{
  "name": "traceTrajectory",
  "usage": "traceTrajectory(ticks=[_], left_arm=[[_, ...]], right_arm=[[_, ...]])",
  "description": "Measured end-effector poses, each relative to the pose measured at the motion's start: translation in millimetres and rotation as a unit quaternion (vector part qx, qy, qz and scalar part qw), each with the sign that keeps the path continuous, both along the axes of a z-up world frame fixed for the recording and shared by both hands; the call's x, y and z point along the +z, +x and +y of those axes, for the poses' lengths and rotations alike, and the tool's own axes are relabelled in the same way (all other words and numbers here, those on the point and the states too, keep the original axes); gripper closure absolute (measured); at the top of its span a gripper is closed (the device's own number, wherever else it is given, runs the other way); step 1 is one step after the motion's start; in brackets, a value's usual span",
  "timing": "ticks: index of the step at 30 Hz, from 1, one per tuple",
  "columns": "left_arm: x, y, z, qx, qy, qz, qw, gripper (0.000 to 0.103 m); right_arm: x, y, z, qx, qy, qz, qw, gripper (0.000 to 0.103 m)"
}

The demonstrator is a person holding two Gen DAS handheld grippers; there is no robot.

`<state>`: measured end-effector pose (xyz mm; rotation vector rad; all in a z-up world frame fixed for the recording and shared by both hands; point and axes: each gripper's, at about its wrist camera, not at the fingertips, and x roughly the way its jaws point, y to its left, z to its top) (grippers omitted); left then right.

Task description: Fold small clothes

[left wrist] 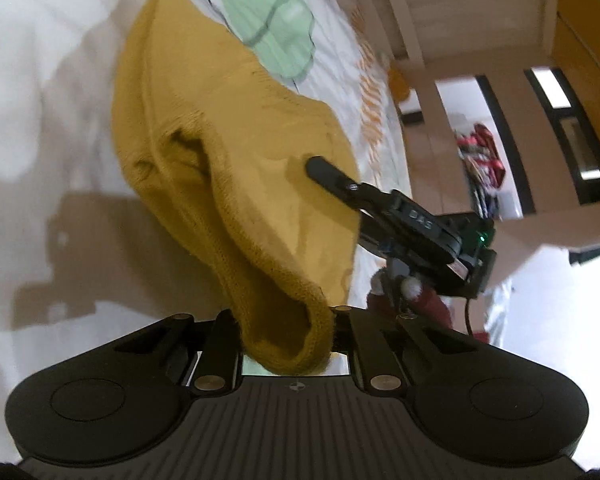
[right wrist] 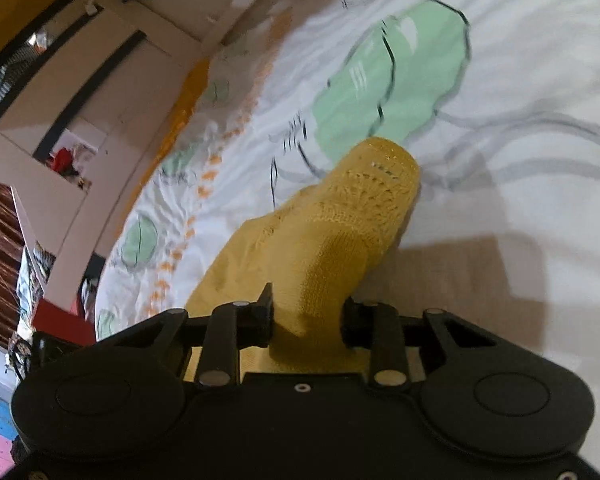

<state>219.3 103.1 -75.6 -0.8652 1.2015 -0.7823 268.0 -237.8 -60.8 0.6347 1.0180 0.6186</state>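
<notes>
A mustard-yellow knit garment [left wrist: 228, 128] hangs above a white bed sheet [left wrist: 40, 80], held up by both grippers. My left gripper [left wrist: 286, 332] is shut on its ribbed hem, which bunches between the fingers. My right gripper [right wrist: 306, 316] is shut on another part of the same garment [right wrist: 340, 220], whose lacy knit end points away over the sheet. In the left wrist view the right gripper [left wrist: 320, 168] reaches in from the right and pinches the cloth's far edge.
The sheet [right wrist: 520, 60] carries green leaf prints [right wrist: 392, 80] and orange marks. Beige wardrobe cabinets [left wrist: 480, 60] with dark gaps stand beyond the bed edge. A red item [right wrist: 64, 158] sits on a shelf at the left.
</notes>
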Motion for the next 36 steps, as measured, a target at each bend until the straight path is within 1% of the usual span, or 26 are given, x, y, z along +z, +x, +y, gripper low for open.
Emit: traceTrajectory(ticks=[4, 6, 7, 9, 11, 12, 14, 15, 16, 18, 20, 21, 22, 23, 24, 25, 26, 27, 28, 29, 30, 31, 33, 34, 35, 36], left_arm=[[1, -44, -5, -0.024, -0.017, 0.018, 0.9994, 0.089], [-1, -60, -7, -0.032, -0.018, 0.027, 0.999, 0.089], [-3, -67, -8, -0.034, -0.014, 0.03, 0.9989, 0.089], [-8, -78, -6, -0.027, 0.014, 0.041, 0.9987, 0.085], [-18, -88, 0, -0.003, 0.044, 0.067, 0.9968, 0.085], [-22, -92, 3, 0.005, 0.045, 0.079, 0.9958, 0.085], [-27, -102, 11, 0.015, 0.023, 0.11, 0.9936, 0.085], [-27, -106, 14, 0.018, 0.008, 0.116, 0.9931, 0.085], [-22, -112, 18, 0.02, -0.001, 0.115, 0.9931, 0.085], [-8, -119, 24, 0.018, -0.007, 0.1, 0.9948, 0.084], [11, -126, 26, 0.016, -0.004, 0.067, 0.9976, 0.082], [20, -131, 29, 0.018, 0.006, 0.044, 0.9988, 0.081], [31, -131, 29, 0.024, 0.026, 0.015, 0.9993, 0.079], [40, -132, 26, 0.035, 0.053, -0.018, 0.9978, 0.077], [50, -133, 26, 0.048, 0.087, -0.053, 0.9936, 0.076], [60, -131, 22, 0.062, 0.128, -0.096, 0.9852, 0.074], [67, -130, 16, 0.075, 0.17, -0.137, 0.973, 0.068], [73, -128, 9, 0.092, 0.216, -0.173, 0.9565, 0.066], [76, -125, 0, 0.113, 0.26, -0.207, 0.9364, 0.065], [76, -123, -7, 0.128, 0.29, -0.233, 0.9192, 0.065], [76, -119, -16, 0.141, 0.311, -0.251, 0.9058, 0.065], [73, -111, -24, 0.15, 0.322, -0.262, 0.8973, 0.065], [65, -96, -40, 0.163, 0.336, -0.265, 0.8892, 0.065], [61, -87, -45, 0.167, 0.344, -0.261, 0.8865, 0.065], [55, -80, -52, 0.167, 0.352, -0.258, 0.8841, 0.065], [47, -70, -59, 0.166, 0.363, -0.25, 0.8819, 0.065]], right_arm=[[0, -40, -10, 0.004, 0.008, 0.042, 0.999, 0.062], [-3, -56, -14, 0.002, 0.012, 0.057, 0.998, 0.062], [-3, -62, -15, -0.001, 0.006, 0.059, 0.998, 0.059], [-3, -75, -17, -0.016, -0.024, 0.056, 0.998, 0.058], [-1, -86, -22, -0.035, -0.035, 0.051, 0.997, 0.057], [1, -92, -26, -0.048, -0.035, 0.048, 0.997, 0.055], [12, -102, -31, -0.07, -0.035, 0.041, 0.996, 0.055], [19, -109, -34, -0.076, -0.03, 0.034, 0.996, 0.054], [26, -116, -37, -0.08, -0.024, 0.028, 0.996, 0.049], [45, -133, -42, -0.08, -0.004, 0.013, 0.997, 0.041], [63, -149, -45, -0.073, 0.008, -0.005, 0.997, 0.034], [72, -155, -44, -0.07, 0.007, -0.016, 0.997, 0.029], [79, -161, -43, -0.069, 0.0, -0.029, 0.997, 0.023], [86, -167, -40, -0.071, -0.014, -0.047, 0.996, 0.02], [90, -171, -35, -0.073, -0.032, -0.064, 0.995, 0.014], [92, -175, -29, -0.075, -0.053, -0.084, 0.992, 0.01], [93, -179, -21, -0.077, -0.081, -0.107, 0.988, 0.01], [91, -182, -13, -0.078, -0.103, -0.123, 0.984, 0.01], [89, -184, -5, -0.077, -0.125, -0.132, 0.98, 0.009], [85, -185, 3, -0.079, -0.146, -0.137, 0.977, 0.009], [80, -183, 12, -0.083, -0.169, -0.137, 0.972, 0.005], [75, -181, 20, -0.092, -0.197, -0.131, 0.967, 0.001], [66, -177, 31, -0.115, -0.259, -0.104, 0.953, 0.001], [62, -176, 33, -0.119, -0.276, -0.095, 0.949, 0.001], [57, -174, 36, -0.117, -0.279, -0.095, 0.949, 0.003], [54, -174, 38, -0.115, -0.27, -0.099, 0.951, 0.015]])
